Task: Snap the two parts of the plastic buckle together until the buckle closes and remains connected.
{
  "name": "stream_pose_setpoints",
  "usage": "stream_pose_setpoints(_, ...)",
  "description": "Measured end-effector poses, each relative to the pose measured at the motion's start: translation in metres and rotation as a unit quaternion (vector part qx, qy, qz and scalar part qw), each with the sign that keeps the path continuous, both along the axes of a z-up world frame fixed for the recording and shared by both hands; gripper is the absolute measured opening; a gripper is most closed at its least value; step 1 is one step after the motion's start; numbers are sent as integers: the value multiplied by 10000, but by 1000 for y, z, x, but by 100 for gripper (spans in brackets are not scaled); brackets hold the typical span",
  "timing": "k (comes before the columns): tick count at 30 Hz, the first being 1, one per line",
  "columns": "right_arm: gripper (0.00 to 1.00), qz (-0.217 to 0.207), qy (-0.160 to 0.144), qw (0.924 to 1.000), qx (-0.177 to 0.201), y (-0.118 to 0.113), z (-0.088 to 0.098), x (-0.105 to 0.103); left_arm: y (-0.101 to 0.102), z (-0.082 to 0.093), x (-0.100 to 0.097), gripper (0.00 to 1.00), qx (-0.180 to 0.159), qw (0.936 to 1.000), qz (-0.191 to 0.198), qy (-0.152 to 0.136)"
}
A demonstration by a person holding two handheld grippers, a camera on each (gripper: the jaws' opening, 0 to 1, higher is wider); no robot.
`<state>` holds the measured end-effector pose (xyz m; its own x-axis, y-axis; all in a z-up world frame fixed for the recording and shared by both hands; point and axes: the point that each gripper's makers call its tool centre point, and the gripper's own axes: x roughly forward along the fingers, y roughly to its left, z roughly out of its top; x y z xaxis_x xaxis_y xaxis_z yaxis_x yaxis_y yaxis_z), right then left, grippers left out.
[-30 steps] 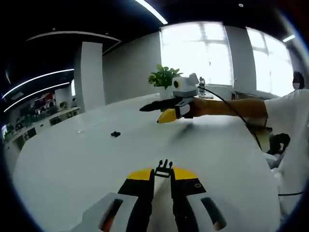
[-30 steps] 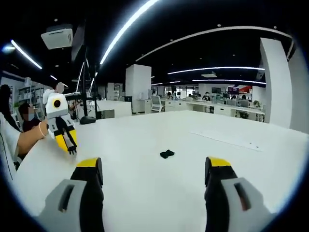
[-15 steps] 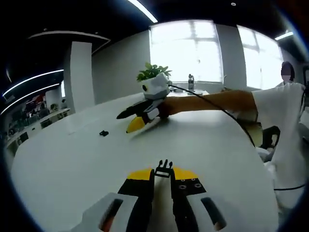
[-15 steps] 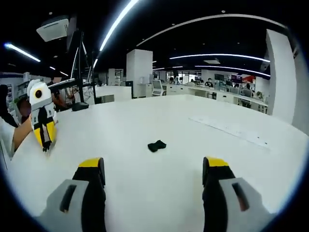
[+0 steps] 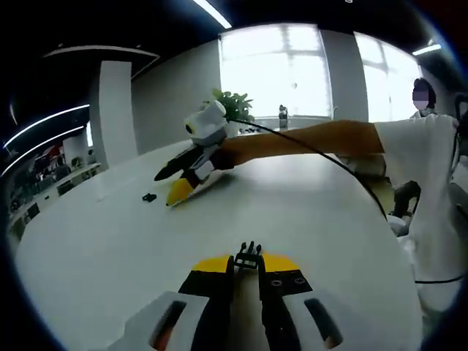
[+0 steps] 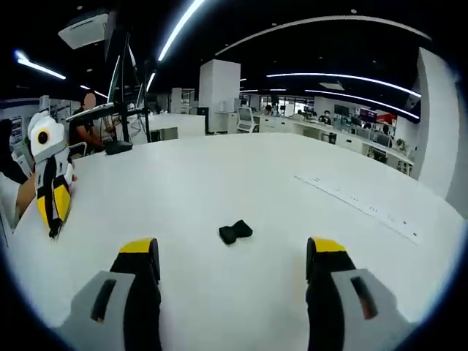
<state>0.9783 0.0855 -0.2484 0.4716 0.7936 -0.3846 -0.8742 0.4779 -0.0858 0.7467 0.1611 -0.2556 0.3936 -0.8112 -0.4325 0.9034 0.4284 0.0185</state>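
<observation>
The jaws of the left gripper (image 5: 247, 269) are pressed together on the pronged buckle half (image 5: 248, 257) at the bottom centre of its view, as they were a second ago. The right gripper (image 6: 232, 272) holds its jaws spread wide and empty, and it has closed in: the other buckle half (image 6: 235, 232) on the white counter (image 6: 219, 175) now sits lower and larger, just beyond them. A pickup looks imminent. Further off, upper left, office desks stretch away.

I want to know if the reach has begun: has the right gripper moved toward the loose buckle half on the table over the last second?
Yes. In the left gripper view the right gripper has swung away from the potted plant toward the loose buckle half.
</observation>
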Motion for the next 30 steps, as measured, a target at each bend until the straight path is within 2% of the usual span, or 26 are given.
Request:
stream_pose_setpoints(5, 73, -8, 66, 9997, 236, 8, 6, -3, -5, -3, -10, 13, 36, 9999, -117, 21)
stream_pose_setpoints(12, 70, 63, 111, 9998, -143, 16, -3, -5, -7, -2, -15, 13, -12, 9999, -153, 26)
stream_pose_setpoints(16, 61, 22, 88, 9999, -113, 20, -2, -6, -6, -2, -15, 13, -27, 9999, -128, 44)
stream_pose_setpoints(30, 57, 101, 184, 9995, -240, 23, -7, -7, -5, -4, -15, 13, -28, 9999, -124, 109)
